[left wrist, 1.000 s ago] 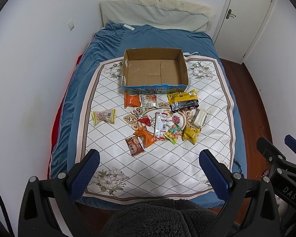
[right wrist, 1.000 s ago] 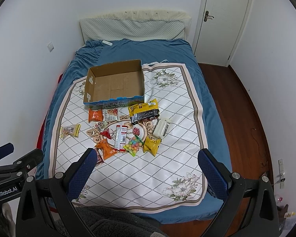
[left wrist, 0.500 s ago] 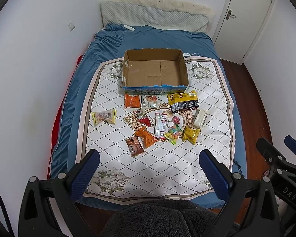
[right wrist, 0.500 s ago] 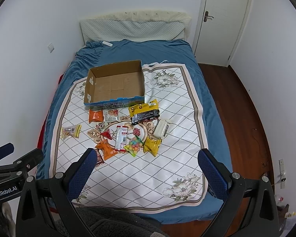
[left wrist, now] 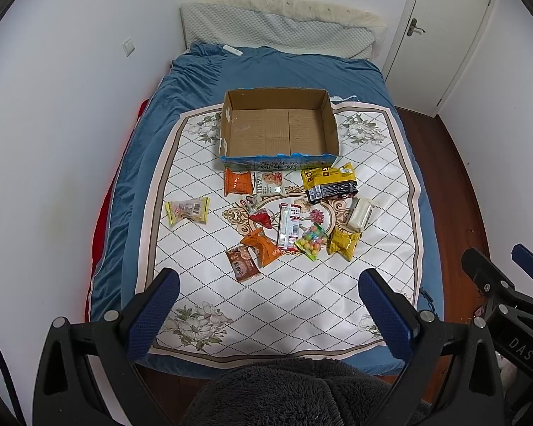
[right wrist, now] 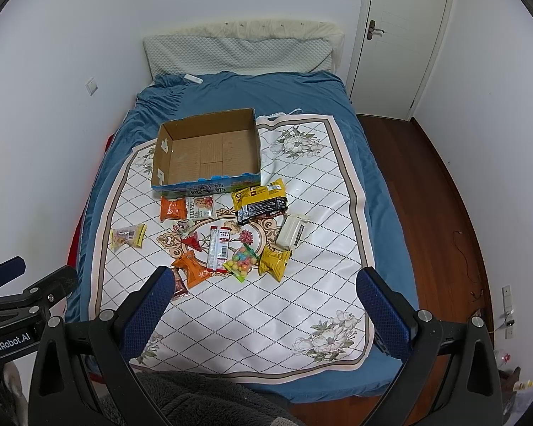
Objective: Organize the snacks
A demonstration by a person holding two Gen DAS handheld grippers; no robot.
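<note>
An open cardboard box [left wrist: 279, 126] [right wrist: 209, 152] with nothing inside stands on a patterned mat [left wrist: 202, 284] [right wrist: 266, 305] on the bed. In front of it lie several snack packets: a black-and-yellow bag [left wrist: 328, 186] [right wrist: 259, 202], an orange packet [left wrist: 236, 182] [right wrist: 173, 208], a candy bag [left wrist: 312, 241] [right wrist: 242, 262], a yellow packet [left wrist: 344, 245] [right wrist: 274, 262] and a lone packet [left wrist: 187, 210] [right wrist: 127, 236] off to the left. My left gripper [left wrist: 268, 282] and right gripper [right wrist: 264, 280] hang open above the bed's near end, holding nothing.
A blue blanket [left wrist: 284, 67] covers the bed, with a pillow [left wrist: 277, 25] at the head. A white door [right wrist: 405, 35] and wood floor [right wrist: 451, 213] lie to the right. A grey fleece sleeve [left wrist: 295, 394] shows at the bottom.
Both grippers have drifted very slightly; the view has barely shifted. Nothing on the bed has moved.
</note>
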